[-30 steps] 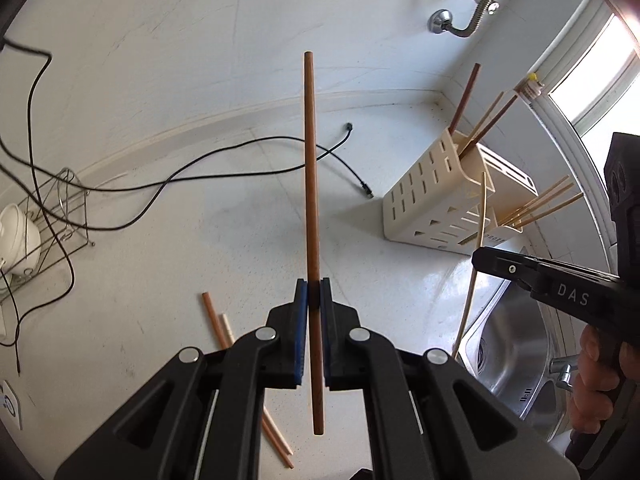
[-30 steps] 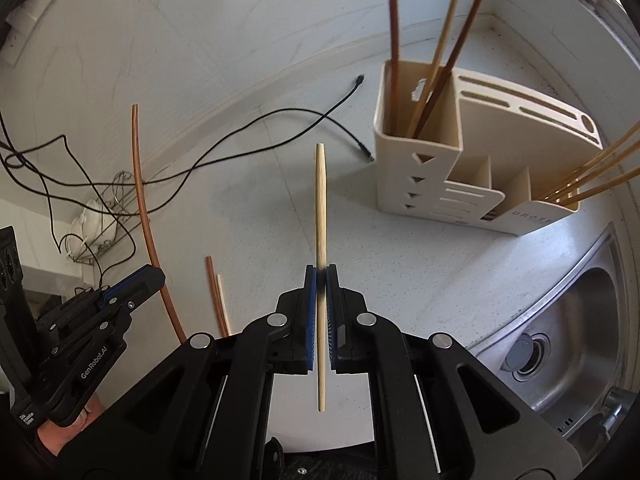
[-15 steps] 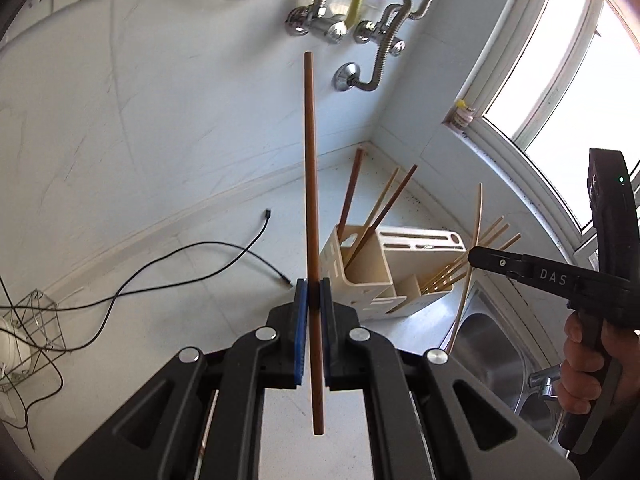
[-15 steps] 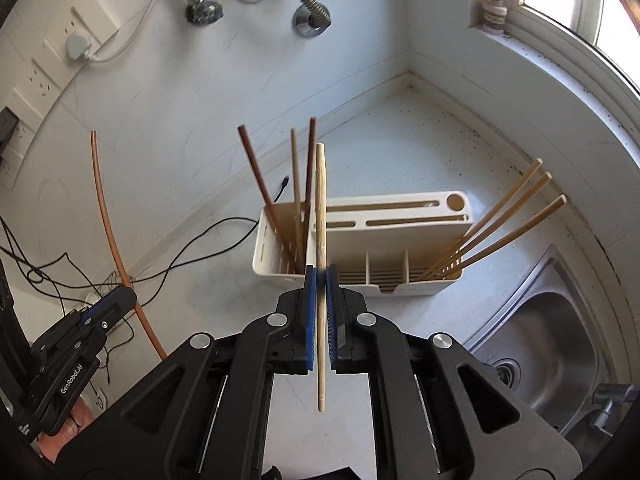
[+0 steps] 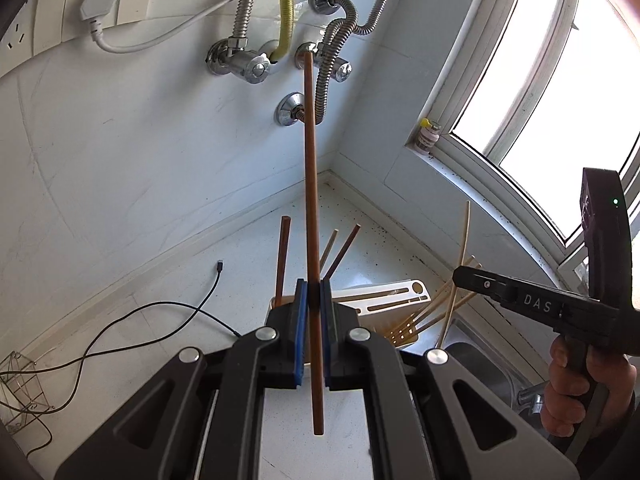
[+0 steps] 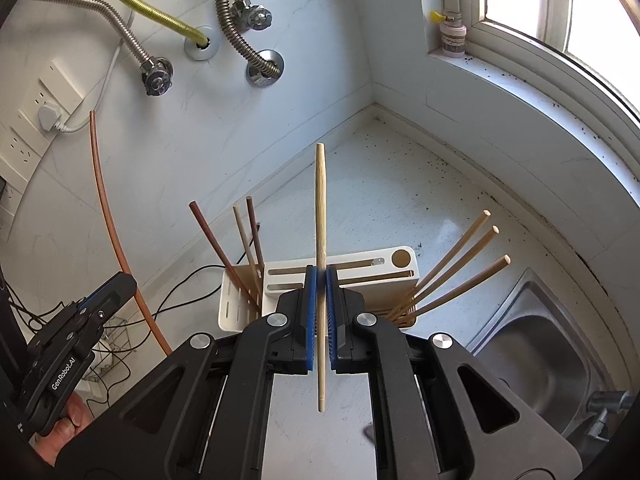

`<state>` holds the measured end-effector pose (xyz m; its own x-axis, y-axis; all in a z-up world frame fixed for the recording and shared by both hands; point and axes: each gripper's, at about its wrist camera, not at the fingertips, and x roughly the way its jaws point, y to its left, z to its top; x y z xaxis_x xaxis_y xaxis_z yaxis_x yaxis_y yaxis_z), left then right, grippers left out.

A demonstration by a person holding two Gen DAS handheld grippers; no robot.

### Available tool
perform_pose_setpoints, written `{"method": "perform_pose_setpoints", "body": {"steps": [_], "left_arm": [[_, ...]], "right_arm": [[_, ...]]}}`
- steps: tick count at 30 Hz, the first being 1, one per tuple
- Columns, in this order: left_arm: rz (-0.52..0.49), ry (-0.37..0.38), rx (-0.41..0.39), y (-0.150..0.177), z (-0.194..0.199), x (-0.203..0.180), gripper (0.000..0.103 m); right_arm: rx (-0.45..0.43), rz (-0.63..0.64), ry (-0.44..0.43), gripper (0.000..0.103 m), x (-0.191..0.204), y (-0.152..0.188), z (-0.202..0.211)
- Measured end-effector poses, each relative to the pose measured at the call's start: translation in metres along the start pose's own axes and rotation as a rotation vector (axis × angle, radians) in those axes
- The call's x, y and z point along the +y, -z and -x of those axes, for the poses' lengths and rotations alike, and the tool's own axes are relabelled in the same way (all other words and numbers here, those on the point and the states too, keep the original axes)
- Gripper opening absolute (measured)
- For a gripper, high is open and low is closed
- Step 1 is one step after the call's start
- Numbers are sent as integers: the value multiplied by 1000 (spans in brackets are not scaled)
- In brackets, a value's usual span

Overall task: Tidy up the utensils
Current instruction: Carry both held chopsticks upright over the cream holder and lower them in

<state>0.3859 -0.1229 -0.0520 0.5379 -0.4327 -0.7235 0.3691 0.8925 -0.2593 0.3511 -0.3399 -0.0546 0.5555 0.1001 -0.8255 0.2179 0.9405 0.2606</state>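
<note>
Partly done, judging by the cream slotted plastic utensil holder in the counter corner: 3 dark and pale chopsticks already standing in its left compartment, 3 light wooden chopsticks leaning out of its right end. Still to go in: 2 more. Above the holder's left end, left gripper clenched on a long reddish-brown wooden chopstick. Above its middle, right gripper clenched on a pale bamboo chopstick.

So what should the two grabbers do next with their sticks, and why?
Probably lower the left gripper so its dark chopstick drops into the holder beside the other dark ones. The right gripper's pale chopstick likely goes with the pale bunch.
</note>
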Motion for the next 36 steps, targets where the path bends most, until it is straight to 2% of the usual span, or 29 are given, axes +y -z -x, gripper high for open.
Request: {"method": "perform_pose_setpoints", "body": {"steps": [5,8,11,14,17,20,29,36], "left_arm": [[9,2,-40,-10,-9,1,6],[-27,-30,-91,-16,-11,-4,6],[-64,-39,-119,-19,-17,-11,6],[-51,-23,-120,-23,-27,-9,6],[-41,-28,-139,-23,-35,-7,6],[-30,-34,-166,-20,-40,-4,6],[-46,-58,-266,-3,-50,2,6],[-65,-56,-292,14,-63,2,6]], "right_arm": [[-27,0,0,4,-5,-7,-4],[-39,-21,-16,4,-10,-10,-9],[-74,-15,3,5,-13,-12,-12],[-106,-12,3,4,-16,-14,-15],[-174,23,20,5,-16,-14,-13],[-238,57,21,5,-18,-12,-12],[-299,87,-11,5,-29,1,-26],[-363,111,-1,5,-38,19,-35]]}}
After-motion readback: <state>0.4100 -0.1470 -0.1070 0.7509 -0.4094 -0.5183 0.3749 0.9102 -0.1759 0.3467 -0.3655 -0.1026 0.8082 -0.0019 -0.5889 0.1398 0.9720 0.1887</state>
